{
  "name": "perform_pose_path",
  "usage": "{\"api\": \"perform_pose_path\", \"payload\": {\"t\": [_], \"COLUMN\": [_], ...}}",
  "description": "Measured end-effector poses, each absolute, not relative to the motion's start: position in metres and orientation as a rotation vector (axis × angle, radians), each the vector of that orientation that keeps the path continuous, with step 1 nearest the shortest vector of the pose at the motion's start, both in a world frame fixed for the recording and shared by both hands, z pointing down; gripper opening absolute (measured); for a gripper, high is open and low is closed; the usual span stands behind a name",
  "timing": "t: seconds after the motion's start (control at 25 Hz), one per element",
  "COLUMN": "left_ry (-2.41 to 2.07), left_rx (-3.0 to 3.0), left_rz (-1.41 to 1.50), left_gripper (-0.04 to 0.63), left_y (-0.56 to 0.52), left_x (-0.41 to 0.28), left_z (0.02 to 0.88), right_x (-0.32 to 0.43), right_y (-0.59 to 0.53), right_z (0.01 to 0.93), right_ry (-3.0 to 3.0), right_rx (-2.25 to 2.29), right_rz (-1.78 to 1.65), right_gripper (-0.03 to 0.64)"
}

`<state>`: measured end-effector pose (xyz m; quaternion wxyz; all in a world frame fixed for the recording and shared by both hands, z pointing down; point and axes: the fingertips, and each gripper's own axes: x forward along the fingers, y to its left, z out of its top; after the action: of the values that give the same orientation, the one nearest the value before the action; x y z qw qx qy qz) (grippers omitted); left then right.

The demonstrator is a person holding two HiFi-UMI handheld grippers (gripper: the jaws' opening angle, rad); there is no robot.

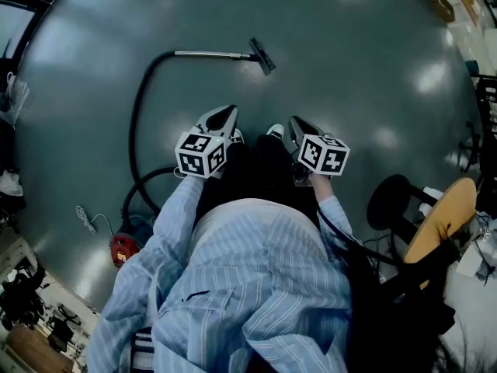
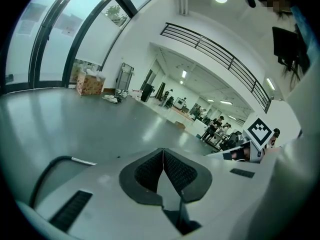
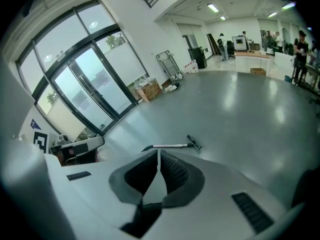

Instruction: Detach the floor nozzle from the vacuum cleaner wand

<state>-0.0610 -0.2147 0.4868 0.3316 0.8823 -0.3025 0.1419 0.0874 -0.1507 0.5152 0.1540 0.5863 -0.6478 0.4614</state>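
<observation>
A silver vacuum wand (image 1: 206, 54) lies on the grey floor ahead of me, with the black floor nozzle (image 1: 262, 55) on its right end. A black hose (image 1: 138, 111) curves from the wand back to the red vacuum body (image 1: 124, 247) at my lower left. The right gripper view shows the wand (image 3: 170, 145) and nozzle (image 3: 194, 142) beyond the jaws. Only the hose and wand end (image 2: 75, 160) show in the left gripper view. My left gripper (image 1: 227, 115) and right gripper (image 1: 295, 124) are held above my feet, both shut and empty, well short of the wand.
A black stool (image 1: 396, 200) and a wooden-backed chair (image 1: 443, 216) stand at my right. A white cable (image 1: 89, 222) lies on the floor at the left. Shelves with clutter line the lower-left edge. People stand far across the hall (image 2: 217, 126).
</observation>
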Motion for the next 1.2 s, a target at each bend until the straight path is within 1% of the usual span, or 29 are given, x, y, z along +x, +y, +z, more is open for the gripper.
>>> {"api": "perform_pose_path", "payload": {"t": [0.36, 0.64, 0.84, 1.04, 1.2], "left_ry": [-0.814, -0.798, -0.795, -0.813, -0.806], "left_rx": [2.244, 2.238, 2.239, 2.259, 2.274], "left_rz": [0.362, 0.402, 0.357, 0.427, 0.478], "left_gripper": [0.008, 0.008, 0.008, 0.008, 0.009], "left_y": [-0.263, -0.324, -0.367, -0.404, -0.429], "left_x": [-0.017, 0.042, 0.093, 0.126, 0.137], "left_z": [0.502, 0.509, 0.513, 0.528, 0.542], "right_x": [0.126, 0.178, 0.225, 0.254, 0.264], "right_y": [-0.219, -0.291, -0.325, -0.346, -0.358], "right_z": [0.531, 0.541, 0.554, 0.575, 0.595], "right_ry": [-1.885, -1.925, -1.928, -1.901, -1.889], "right_rx": [1.610, 1.519, 1.487, 1.480, 1.462], "right_rz": [1.348, 1.336, 1.321, 1.356, 1.383], "right_gripper": [0.021, 0.021, 0.021, 0.021, 0.023]}}
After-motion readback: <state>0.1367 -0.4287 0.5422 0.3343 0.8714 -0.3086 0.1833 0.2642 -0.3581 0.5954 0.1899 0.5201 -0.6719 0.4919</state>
